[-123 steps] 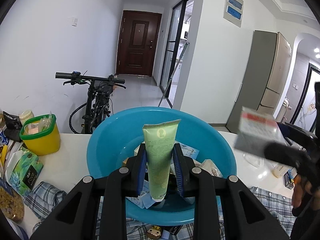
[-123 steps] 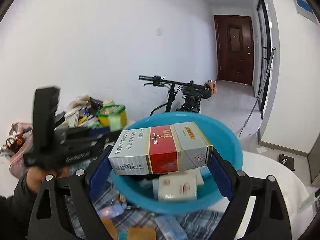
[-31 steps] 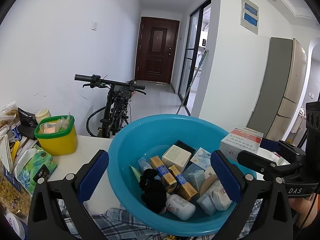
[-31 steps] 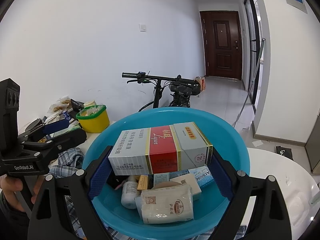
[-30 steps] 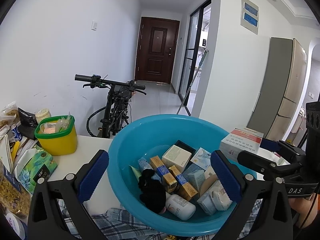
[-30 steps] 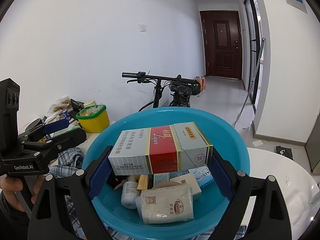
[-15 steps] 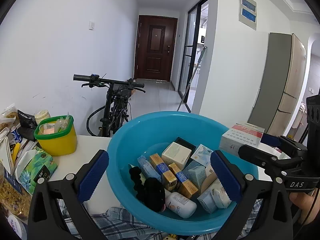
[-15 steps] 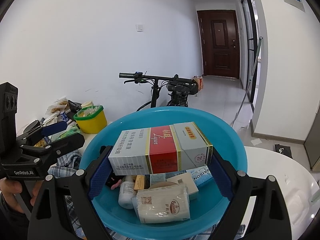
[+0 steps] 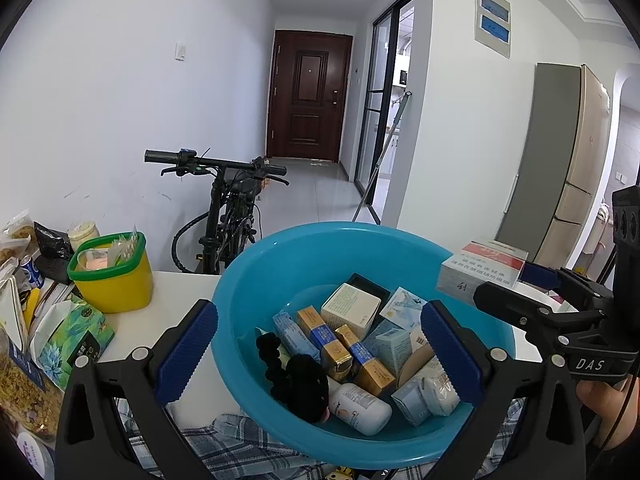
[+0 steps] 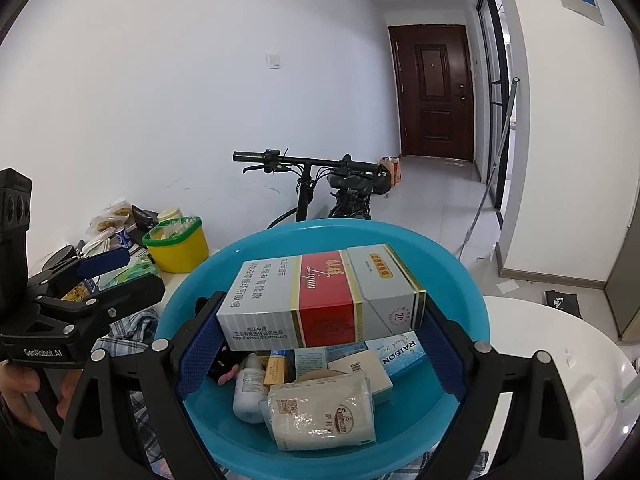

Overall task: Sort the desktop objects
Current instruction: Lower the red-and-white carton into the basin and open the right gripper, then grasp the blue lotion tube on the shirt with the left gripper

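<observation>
**Carton held over the blue basin, left claw empty**

The right claw (image 10: 320, 332) is spread wide and clamped on a long grey, red and white cigarette carton (image 10: 320, 300), one blue pad pressed against each short end. The carton lies level, lengthwise between the pads, above the blue basin (image 10: 460, 280), over its near half. In the left wrist view the same carton (image 9: 480, 270) shows at the basin's right rim, with the right claw's black frame behind it and a hand (image 9: 612, 408) on the handle.

The left claw (image 9: 316, 350) stands wide open with nothing between its pads; it straddles the near side of the basin (image 9: 280, 264) and touches nothing in it. A hand (image 10: 24, 392) grips its handle at the left edge of the right wrist view.

Inside the basin lie a white bottle (image 9: 360, 404), a black hair scrunchie (image 9: 296, 380), several small gold-and-blue boxes (image 9: 348, 352), a cream box (image 9: 350, 306), pale blue boxes (image 9: 390, 346) and a packet of tissues (image 10: 320, 412) near the front wall.

The basin sits on a white bench (image 9: 168, 296), partly over a plaid cloth (image 9: 240, 440). To its left stand a yellow tub with a green rim (image 9: 114, 280), a green floral tissue pack (image 9: 72, 340) and bags of snacks (image 9: 20, 384). Behind the bench a bicycle (image 9: 228, 208) leans by the white wall, and a dark brown door (image 9: 308, 96) closes the hallway.
</observation>
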Demonstrator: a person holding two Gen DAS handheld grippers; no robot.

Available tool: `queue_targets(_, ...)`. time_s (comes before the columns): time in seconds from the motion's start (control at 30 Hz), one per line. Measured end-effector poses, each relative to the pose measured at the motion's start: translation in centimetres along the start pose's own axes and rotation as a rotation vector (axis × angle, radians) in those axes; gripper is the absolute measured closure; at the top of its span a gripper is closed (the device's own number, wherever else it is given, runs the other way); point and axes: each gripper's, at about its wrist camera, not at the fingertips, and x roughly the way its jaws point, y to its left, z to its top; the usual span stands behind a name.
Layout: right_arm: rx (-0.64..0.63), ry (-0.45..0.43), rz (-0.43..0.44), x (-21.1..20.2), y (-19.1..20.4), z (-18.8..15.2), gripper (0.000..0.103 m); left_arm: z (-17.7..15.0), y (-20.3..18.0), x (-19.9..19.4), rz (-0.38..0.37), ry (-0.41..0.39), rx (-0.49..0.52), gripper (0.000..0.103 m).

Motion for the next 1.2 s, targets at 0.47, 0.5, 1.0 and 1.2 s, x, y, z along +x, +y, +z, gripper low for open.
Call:
queue_targets(0.47,0.009,-0.007,-0.007,-0.4,0.1,0.1,0.000,-0.1,-0.2,0.1,-0.003,0.010,0.012,0.000)
queue_targets(0.5,0.011,-0.006,-0.006,-0.5,0.0,0.1,0.000,-0.2,-0.2,0.0,-0.005,0.010,0.015,0.000)
queue_targets(1.0,0.021,-0.037,0.025,-1.9,-0.2,0.8,0.000,0.1,0.3,-1.3,0.015,-0.003,0.059,0.000)
queue_targets(1.2,0.044,-0.059,0.048,-2.8,-0.6,1.0,0.000,-2.0,-2.1,-3.7,0.047,0.007,0.190,0.000)
